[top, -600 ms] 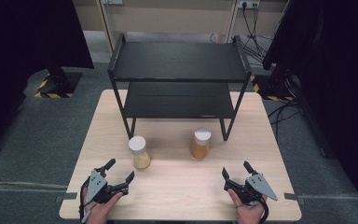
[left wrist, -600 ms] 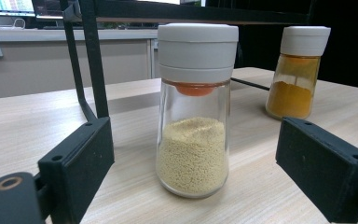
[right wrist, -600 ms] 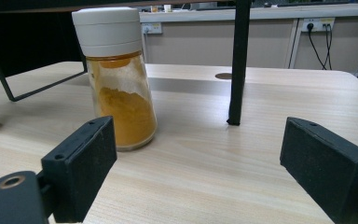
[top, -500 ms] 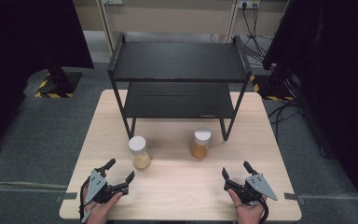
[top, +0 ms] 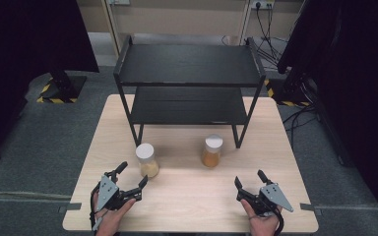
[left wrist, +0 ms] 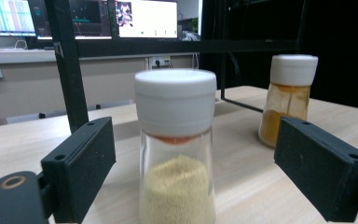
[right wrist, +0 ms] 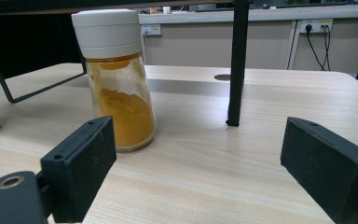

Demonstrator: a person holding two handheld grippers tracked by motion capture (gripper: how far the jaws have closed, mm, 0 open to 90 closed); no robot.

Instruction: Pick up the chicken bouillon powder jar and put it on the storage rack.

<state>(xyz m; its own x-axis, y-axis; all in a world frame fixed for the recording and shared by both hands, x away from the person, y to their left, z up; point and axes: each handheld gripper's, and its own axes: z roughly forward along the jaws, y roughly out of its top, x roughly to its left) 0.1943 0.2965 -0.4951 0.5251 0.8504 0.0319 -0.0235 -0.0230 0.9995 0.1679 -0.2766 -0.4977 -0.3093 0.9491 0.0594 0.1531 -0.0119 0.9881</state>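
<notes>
Pale jar (left wrist: 176,154) blurred, its base cut off below.

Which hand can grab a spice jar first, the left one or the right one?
Probably the left. The left gripper has the white-lidded glass jar of pale grains centred between its open jaws; the right gripper sees the orange-powder jar off to one side.

The desk (top: 187,206) is pale wood, smooth, with thin lines in it. On it, the rack (top: 187,66) looks like black metal, dull, not shiny. Near the rack, the two jars (left wrist: 176,186) (right wrist: 121,107) are clear shiny glass with smooth white plastic lids. The left claw (left wrist: 193,168) has rough matt black pads
</notes>
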